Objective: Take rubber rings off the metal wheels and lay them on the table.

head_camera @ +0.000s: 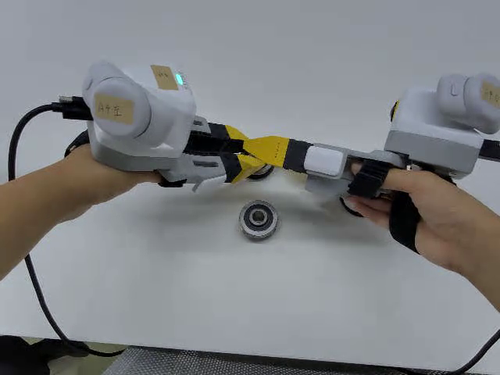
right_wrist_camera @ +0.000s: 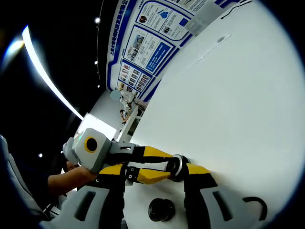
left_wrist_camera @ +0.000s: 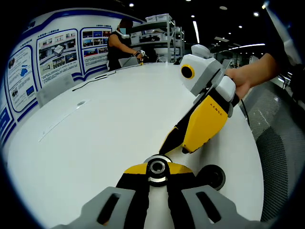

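My left gripper [left_wrist_camera: 157,168] is shut on a small metal wheel [left_wrist_camera: 157,172], which it holds just above the white table [head_camera: 234,297]. In the head view the left gripper [head_camera: 254,166] reaches in from the left and the right gripper [head_camera: 269,148] from the right, and their yellow jaws cross. My right gripper [right_wrist_camera: 157,171] is open, its jaws on either side of the held wheel [right_wrist_camera: 177,166]. A second wheel [head_camera: 258,219] with its black rubber ring lies flat on the table below the jaws. A loose black ring [right_wrist_camera: 252,204] lies near my right hand.
A black cable [head_camera: 23,258] trails from the left gripper over the table's near edge. In the left gripper view a person [left_wrist_camera: 119,45] stands at the far end of the long white table, by shelves and wall posters.
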Demonstrator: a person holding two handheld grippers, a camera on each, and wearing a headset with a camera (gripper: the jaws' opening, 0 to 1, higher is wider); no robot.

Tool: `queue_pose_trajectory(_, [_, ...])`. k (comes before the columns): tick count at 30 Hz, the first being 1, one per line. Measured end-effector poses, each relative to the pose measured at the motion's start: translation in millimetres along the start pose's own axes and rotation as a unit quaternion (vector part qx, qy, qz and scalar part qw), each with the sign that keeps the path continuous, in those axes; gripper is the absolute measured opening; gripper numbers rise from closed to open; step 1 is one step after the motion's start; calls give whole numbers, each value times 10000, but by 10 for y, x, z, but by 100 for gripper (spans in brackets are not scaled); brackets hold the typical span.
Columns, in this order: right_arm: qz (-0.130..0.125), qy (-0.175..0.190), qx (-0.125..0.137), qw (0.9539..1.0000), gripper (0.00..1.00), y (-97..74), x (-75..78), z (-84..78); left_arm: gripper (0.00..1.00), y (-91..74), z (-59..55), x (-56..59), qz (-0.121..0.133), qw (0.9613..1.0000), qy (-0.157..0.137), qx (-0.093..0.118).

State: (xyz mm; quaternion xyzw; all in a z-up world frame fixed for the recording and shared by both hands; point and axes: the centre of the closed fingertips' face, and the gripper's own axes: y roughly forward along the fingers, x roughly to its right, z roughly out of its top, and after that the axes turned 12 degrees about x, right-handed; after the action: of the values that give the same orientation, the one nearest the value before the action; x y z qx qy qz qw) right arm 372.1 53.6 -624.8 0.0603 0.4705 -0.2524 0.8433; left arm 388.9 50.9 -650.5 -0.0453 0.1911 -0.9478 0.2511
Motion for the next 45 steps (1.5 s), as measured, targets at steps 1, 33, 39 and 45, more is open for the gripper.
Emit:
queue_pose_trajectory(1, [-2,-10,-3,10000,51,-1,1,-2,13,-1,-1,1,-1,10000,-2,1])
queue_pose_trajectory(33, [-828,128,-186,9963,2,2,380,-10,13,-12,-8,6,-16,10000,12,-2])
queue_pose_trajectory(39, [-835,-9,-153,9964,1,12,351,-5,13,-14,-8,4,-7,10000,14,-2])
queue_pose_trajectory(45, [-769,-84,-163,9969,1,20,315,-6,13,-15,-6,4,-12,10000,24,1])
